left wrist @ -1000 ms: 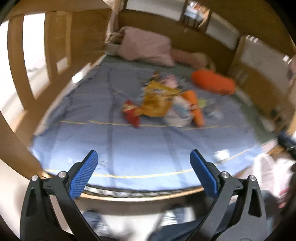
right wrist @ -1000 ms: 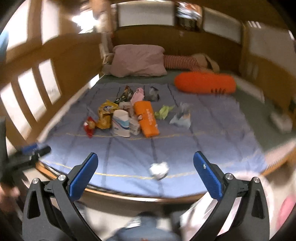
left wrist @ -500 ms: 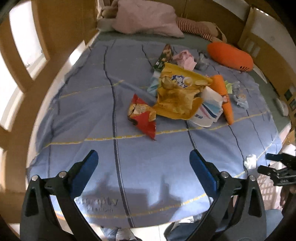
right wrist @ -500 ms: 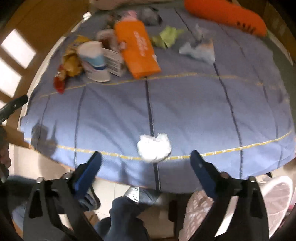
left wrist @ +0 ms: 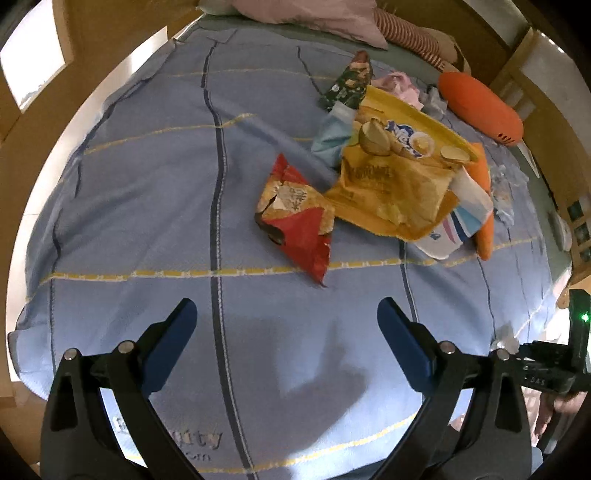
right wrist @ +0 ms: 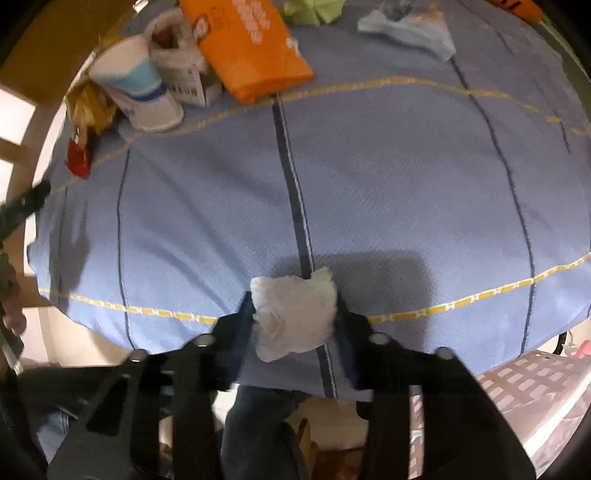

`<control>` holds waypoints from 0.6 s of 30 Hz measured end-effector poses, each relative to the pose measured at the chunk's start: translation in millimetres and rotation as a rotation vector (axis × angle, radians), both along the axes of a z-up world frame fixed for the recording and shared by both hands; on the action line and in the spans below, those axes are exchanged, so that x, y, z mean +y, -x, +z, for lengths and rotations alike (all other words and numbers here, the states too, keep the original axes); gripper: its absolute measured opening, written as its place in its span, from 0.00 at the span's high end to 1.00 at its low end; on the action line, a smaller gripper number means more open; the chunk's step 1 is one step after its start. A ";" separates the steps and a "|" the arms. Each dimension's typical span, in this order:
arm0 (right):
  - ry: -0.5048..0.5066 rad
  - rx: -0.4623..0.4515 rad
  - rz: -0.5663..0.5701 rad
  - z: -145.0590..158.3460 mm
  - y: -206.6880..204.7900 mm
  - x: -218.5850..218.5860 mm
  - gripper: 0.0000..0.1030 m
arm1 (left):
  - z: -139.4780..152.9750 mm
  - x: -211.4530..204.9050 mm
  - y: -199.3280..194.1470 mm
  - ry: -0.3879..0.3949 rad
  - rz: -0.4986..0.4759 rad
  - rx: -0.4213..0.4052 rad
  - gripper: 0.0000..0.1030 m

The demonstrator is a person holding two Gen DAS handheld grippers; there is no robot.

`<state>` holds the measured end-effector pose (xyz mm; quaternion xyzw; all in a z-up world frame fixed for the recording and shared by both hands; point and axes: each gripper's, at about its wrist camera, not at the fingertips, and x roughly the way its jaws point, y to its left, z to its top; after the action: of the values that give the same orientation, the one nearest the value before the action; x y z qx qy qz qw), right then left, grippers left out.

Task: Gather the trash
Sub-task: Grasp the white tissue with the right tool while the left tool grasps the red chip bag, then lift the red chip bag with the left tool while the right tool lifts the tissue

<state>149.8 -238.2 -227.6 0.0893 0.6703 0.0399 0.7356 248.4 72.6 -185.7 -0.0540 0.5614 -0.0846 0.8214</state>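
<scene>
A crumpled white tissue [right wrist: 293,312] lies near the front edge of the blue blanket [right wrist: 388,192]. My right gripper [right wrist: 293,314] is shut on it, one finger on each side. My left gripper [left wrist: 284,332] is open and empty above the blanket [left wrist: 147,184], short of a red snack wrapper [left wrist: 299,221]. Beyond that lie a yellow chip bag [left wrist: 399,177], a paper cup [left wrist: 458,221] and a dark green wrapper [left wrist: 347,85]. In the right wrist view the cup [right wrist: 136,85], a small carton [right wrist: 184,74], an orange packet [right wrist: 251,44] and a blue tissue [right wrist: 410,27] lie further back.
An orange carrot-shaped pillow [left wrist: 480,103] and a pink pillow [left wrist: 314,14] lie at the head of the bed. A wooden frame [left wrist: 37,122] borders the left side. A white perforated basket [right wrist: 535,398] stands on the floor at the right, below the bed's edge.
Both grippers have moved forward and lower over the bed. My right gripper has closed on the white tissue. My left gripper has come nearer the red wrapper and stays open.
</scene>
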 end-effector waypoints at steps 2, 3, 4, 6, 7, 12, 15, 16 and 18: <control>-0.009 -0.019 0.017 4.2 -2.7 1.5 0.70 | -2.1 -0.9 -4.6 -0.008 -0.009 -0.002 0.07; -0.015 -0.037 0.028 9.0 -2.8 4.9 0.70 | -3.2 -4.1 -7.4 -0.015 -0.012 -0.007 0.10; -0.006 -0.065 0.038 17.8 -2.1 7.3 0.71 | -4.2 -6.2 -10.9 -0.017 -0.009 -0.014 0.11; -0.022 -0.147 0.038 40.3 6.5 12.9 0.71 | -6.8 -5.2 -17.3 -0.003 0.016 -0.018 0.11; -0.045 -0.182 0.038 51.9 5.7 17.2 0.71 | -9.4 -3.9 -21.4 0.010 0.036 -0.017 0.12; -0.125 -0.389 0.020 117.6 7.3 41.0 0.70 | -18.7 -2.3 -44.8 0.052 0.084 -0.001 0.35; -0.142 -0.485 0.018 153.4 9.3 63.0 0.70 | -26.1 0.7 -55.1 0.092 0.103 0.039 0.70; -0.141 -0.511 0.023 164.1 8.6 68.9 0.70 | -26.3 2.1 -55.2 0.094 0.105 0.037 0.74; -0.141 -0.549 0.036 174.0 12.5 81.4 0.70 | -20.1 7.3 -54.0 0.090 0.103 0.026 0.80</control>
<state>137.2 -156.8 -53.6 0.1141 0.4431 0.1223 0.8807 302.4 79.9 -205.8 -0.1210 0.5640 -0.0666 0.8141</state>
